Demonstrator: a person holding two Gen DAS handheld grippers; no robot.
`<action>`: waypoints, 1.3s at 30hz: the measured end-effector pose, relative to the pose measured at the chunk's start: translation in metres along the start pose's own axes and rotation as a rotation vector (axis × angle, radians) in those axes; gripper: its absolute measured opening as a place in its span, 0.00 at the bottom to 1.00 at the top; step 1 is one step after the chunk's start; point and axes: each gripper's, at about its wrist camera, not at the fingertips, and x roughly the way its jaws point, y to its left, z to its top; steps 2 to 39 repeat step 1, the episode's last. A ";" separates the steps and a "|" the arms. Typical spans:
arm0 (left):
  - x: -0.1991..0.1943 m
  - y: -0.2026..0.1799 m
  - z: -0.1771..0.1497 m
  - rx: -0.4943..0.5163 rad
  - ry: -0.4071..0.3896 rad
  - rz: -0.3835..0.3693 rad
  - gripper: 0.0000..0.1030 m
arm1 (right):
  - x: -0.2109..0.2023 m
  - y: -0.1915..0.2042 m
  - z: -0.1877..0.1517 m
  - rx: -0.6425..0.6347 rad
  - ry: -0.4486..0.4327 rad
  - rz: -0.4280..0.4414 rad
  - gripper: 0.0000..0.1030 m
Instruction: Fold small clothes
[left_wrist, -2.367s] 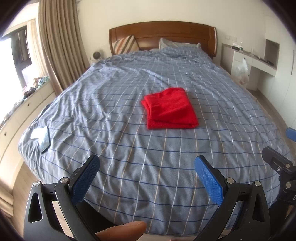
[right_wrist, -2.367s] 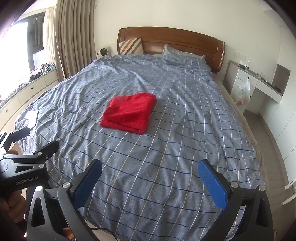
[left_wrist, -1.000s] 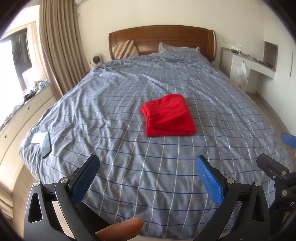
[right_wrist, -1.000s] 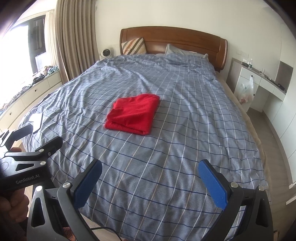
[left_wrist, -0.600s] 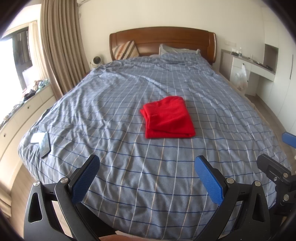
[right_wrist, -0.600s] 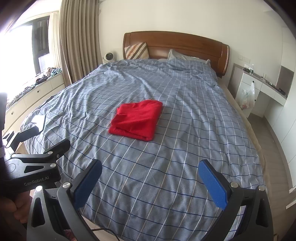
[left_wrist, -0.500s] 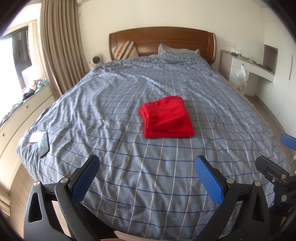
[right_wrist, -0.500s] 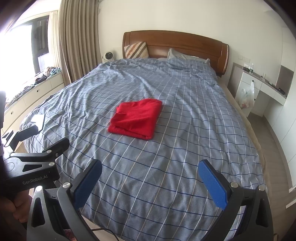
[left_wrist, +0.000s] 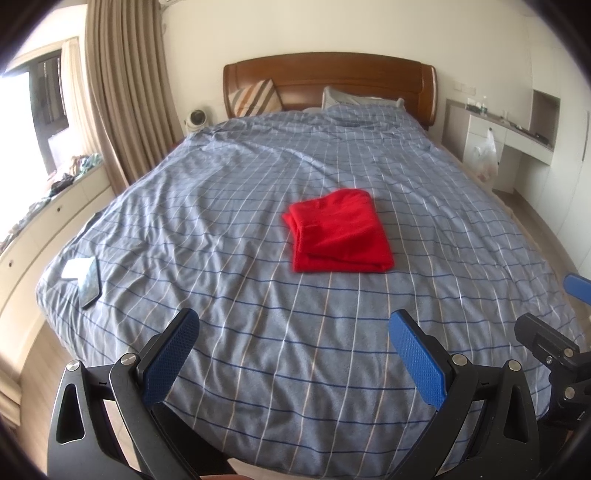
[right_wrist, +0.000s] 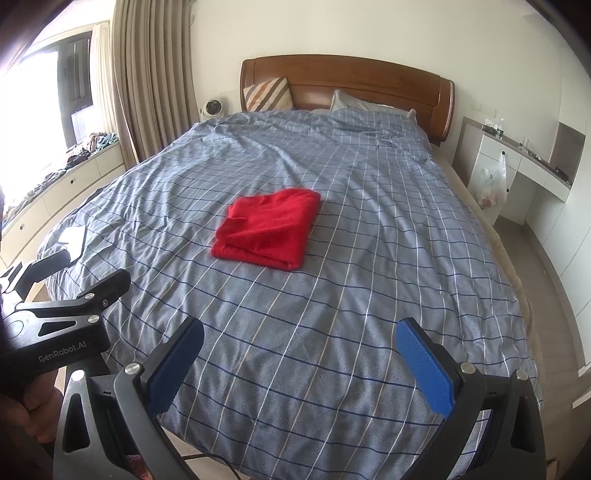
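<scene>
A red garment (left_wrist: 338, 230) lies folded into a neat rectangle in the middle of the blue checked bed (left_wrist: 221, 206); it also shows in the right wrist view (right_wrist: 267, 229). My left gripper (left_wrist: 295, 347) is open and empty, held back over the foot edge of the bed, well short of the garment. My right gripper (right_wrist: 301, 358) is open and empty too, likewise over the foot of the bed (right_wrist: 388, 258). The left gripper's body shows at the left edge of the right wrist view (right_wrist: 55, 325).
A phone (left_wrist: 89, 282) and a white card lie near the bed's left corner. Pillows and a wooden headboard (left_wrist: 328, 77) are at the far end. Drawers with clothes run along the left wall. A white desk (right_wrist: 517, 162) with a plastic bag stands at right.
Both grippers have drawn back and risen a little from the bed; the red garment looks smaller and farther. The garment itself has not moved. Both grippers stayed open.
</scene>
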 end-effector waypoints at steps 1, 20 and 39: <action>0.000 0.000 0.000 0.003 0.001 0.000 1.00 | 0.000 0.000 0.000 0.002 0.001 0.000 0.99; 0.000 0.000 0.000 0.003 0.001 0.000 1.00 | 0.000 0.000 0.000 0.002 0.001 0.000 0.99; 0.000 0.000 0.000 0.003 0.001 0.000 1.00 | 0.000 0.000 0.000 0.002 0.001 0.000 0.99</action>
